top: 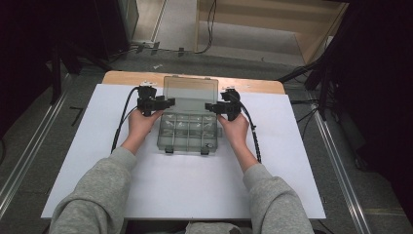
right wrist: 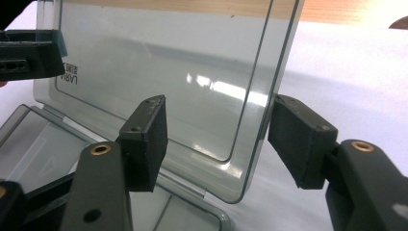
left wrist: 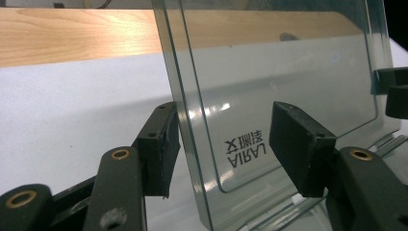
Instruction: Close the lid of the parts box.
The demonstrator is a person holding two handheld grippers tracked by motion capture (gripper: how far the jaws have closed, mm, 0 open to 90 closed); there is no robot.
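A clear plastic compartment box (top: pixel 187 134) lies on the white sheet, and its smoky lid (top: pixel 190 90) stands upright at the back. My left gripper (top: pixel 163 103) reaches in at the lid's left side and my right gripper (top: pixel 214 107) at its right side. In the left gripper view the lid's edge (left wrist: pixel 192 144) stands between the open jaws of the left gripper (left wrist: pixel 226 130), with one pad (left wrist: pixel 161 144) close beside it. The right gripper view shows the lid's other edge (right wrist: pixel 262 120) inside the right gripper (right wrist: pixel 219 130). There one pad (right wrist: pixel 298 144) sits just off the edge.
The white sheet (top: pixel 185 190) covers a wooden table (top: pixel 122 78) whose far edge runs just behind the lid. Two black latches (top: pixel 168 150) hang at the box's front. Each gripper trails a cable (top: pixel 122 122) across the sheet. Floor rails and cables lie around the table.
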